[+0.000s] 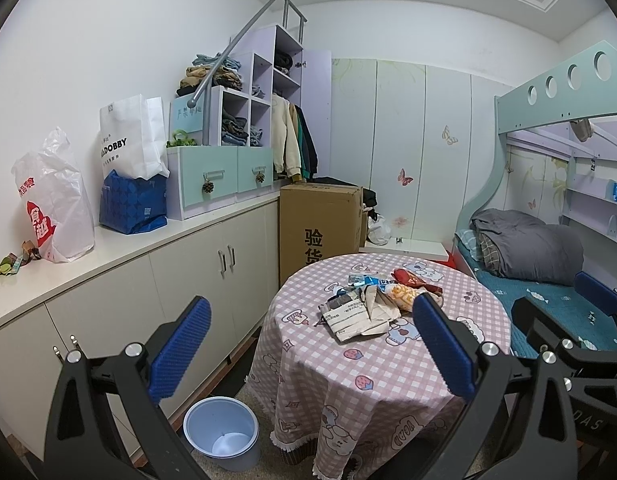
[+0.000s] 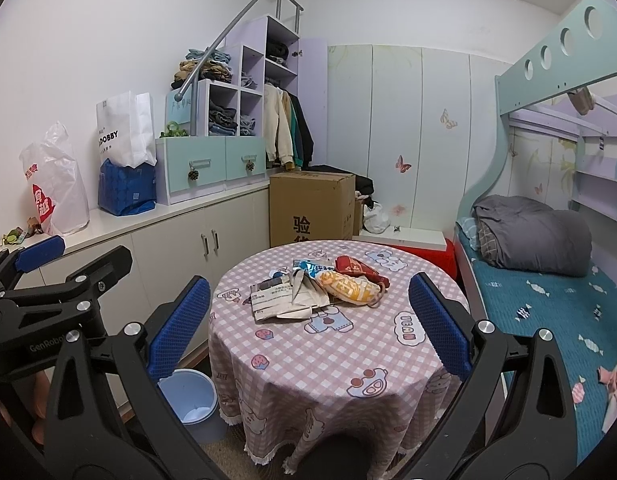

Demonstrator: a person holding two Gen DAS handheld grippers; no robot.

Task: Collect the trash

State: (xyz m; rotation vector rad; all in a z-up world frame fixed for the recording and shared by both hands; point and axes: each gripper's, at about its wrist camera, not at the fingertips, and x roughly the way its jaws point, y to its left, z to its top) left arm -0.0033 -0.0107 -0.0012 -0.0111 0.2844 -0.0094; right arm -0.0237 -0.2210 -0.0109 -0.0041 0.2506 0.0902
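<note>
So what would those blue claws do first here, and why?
Probably ease the right gripper forward and down toward the pile of wrappers on the round table. Both grippers are open and empty, the left gripper too, the trash lies untouched, and the blue bin waits on the floor beside the table.

"DOBBY" marks the white paper bag (image 1: 128,140) on the bench (image 1: 120,248); beyond it, the cardboard box (image 1: 320,224) reads "验货"; "GenRobot" labels the left hand-held gripper (image 2: 32,264).

A home bedroom is showing: a bunk bed (image 2: 548,264) sitting beside wardrobe doors (image 2: 396,128), clothes hanging in shelving (image 2: 284,120).
</note>
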